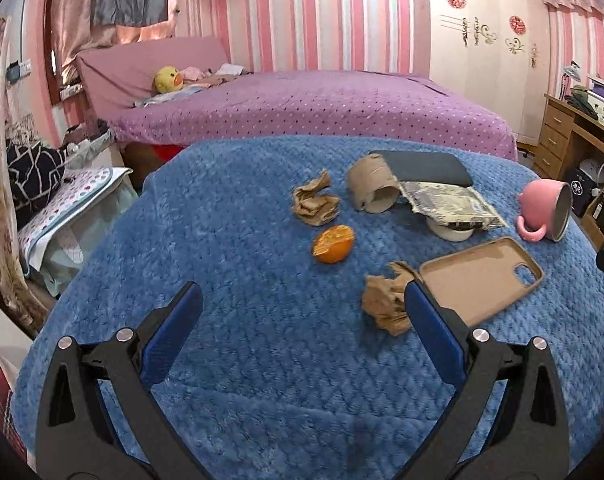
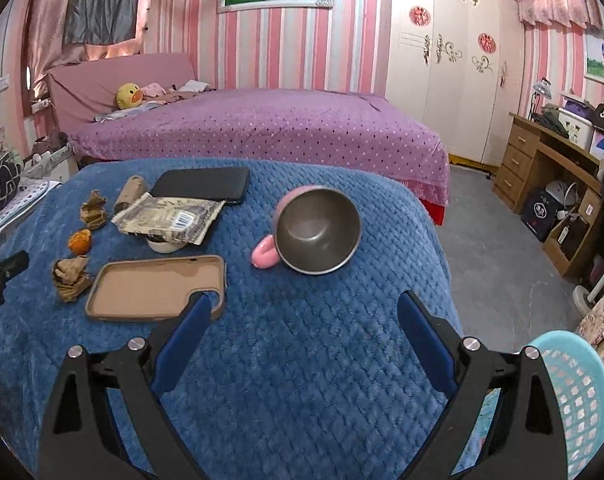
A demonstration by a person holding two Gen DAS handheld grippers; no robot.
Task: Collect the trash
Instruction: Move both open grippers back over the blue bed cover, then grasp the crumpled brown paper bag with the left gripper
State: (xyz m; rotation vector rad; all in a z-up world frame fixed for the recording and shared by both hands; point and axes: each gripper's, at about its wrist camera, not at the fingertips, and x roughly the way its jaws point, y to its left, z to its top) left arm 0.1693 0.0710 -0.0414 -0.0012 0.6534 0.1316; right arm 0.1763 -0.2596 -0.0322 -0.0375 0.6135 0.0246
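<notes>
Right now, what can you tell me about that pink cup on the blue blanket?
The pink cup lies tipped on its side on the blue blanket, its mouth facing the right camera. The outside is pink and looks smooth; the inside looks like dull grey metal and is empty. Its looped pink handle rests against the blanket. Nothing else touches it; the tan phone case lies apart to one side.

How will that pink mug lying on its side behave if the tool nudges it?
The pink mug lies tipped over on the soft blue blanket, so it would probably roll, though its handle rests on the fabric and may check that. Its metal-looking lining suggests it is rigid.
</notes>
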